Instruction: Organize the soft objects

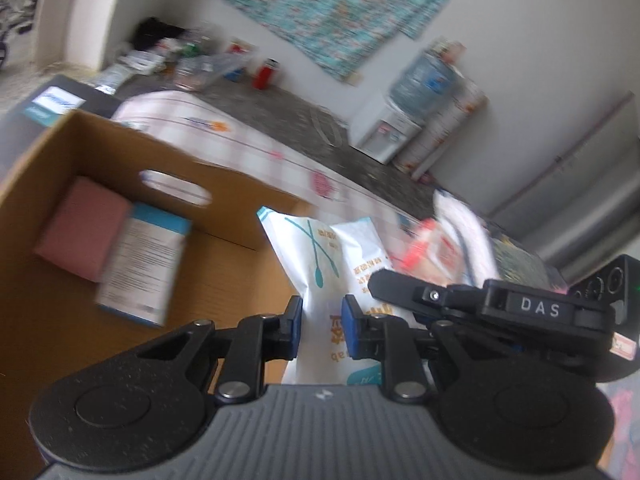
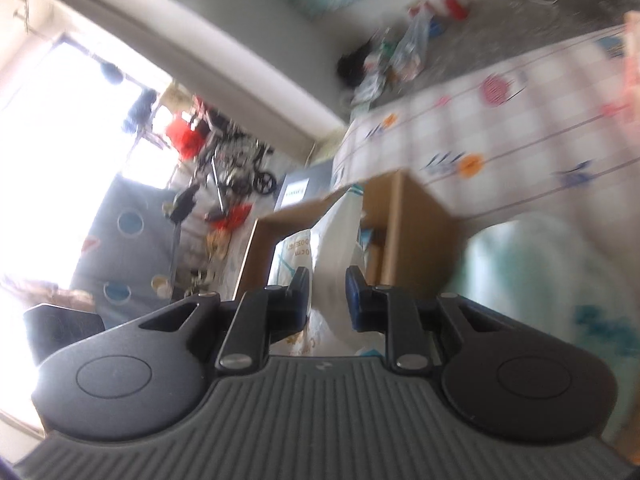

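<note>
Together, both grippers' jaws clamp one white packet [image 1: 320, 264] beside a cardboard box [image 1: 224, 264] holding two items.

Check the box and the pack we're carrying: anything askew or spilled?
Nothing spilled. The white pack is pinched by both the left gripper and the right gripper, hanging at the cardboard box rim, not inside. In the box, the pink pad and blue-edged packet lie tilted, the packet overlapping the pad.

Both wrist views close over cardboard box [image 1: 240, 184], sharing white packet [image 2: 336, 240]
</note>
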Demonstrator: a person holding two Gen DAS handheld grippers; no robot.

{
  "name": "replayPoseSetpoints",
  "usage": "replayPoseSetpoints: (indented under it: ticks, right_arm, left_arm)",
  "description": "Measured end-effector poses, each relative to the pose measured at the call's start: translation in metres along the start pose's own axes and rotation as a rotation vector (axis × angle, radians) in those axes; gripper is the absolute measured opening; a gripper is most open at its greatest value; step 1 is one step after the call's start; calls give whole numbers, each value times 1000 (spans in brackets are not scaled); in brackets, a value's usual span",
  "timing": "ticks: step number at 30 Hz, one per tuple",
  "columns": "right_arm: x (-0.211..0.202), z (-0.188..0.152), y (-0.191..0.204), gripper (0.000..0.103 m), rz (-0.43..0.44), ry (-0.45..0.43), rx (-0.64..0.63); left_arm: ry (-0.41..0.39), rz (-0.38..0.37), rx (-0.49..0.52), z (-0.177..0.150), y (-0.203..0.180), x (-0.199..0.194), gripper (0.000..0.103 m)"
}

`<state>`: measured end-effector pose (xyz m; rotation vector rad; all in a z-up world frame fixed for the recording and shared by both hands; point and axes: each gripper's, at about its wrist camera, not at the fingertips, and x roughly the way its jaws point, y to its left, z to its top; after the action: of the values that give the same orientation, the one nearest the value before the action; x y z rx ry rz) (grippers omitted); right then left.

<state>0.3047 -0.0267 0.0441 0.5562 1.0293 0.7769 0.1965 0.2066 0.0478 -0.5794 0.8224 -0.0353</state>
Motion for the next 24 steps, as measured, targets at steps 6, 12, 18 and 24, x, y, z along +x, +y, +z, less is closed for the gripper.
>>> replayPoseSetpoints:
  ticks: [6,12,18,24]
  right_arm:
    - [57,0,27,20,-30,35,-67]
    - [81,-3,39,24,-122,-7,-195]
    - [61,0,29,24,-144,-42,-245]
    - [27,0,16,27,-130,-75,-255]
  left_arm:
    - [-53,74,-15,18,37,6,22]
    - [7,143,20,24,57,54,20]
    - [111,209,10,11,70,90,22]
    - [175,243,123,0,57,81,32]
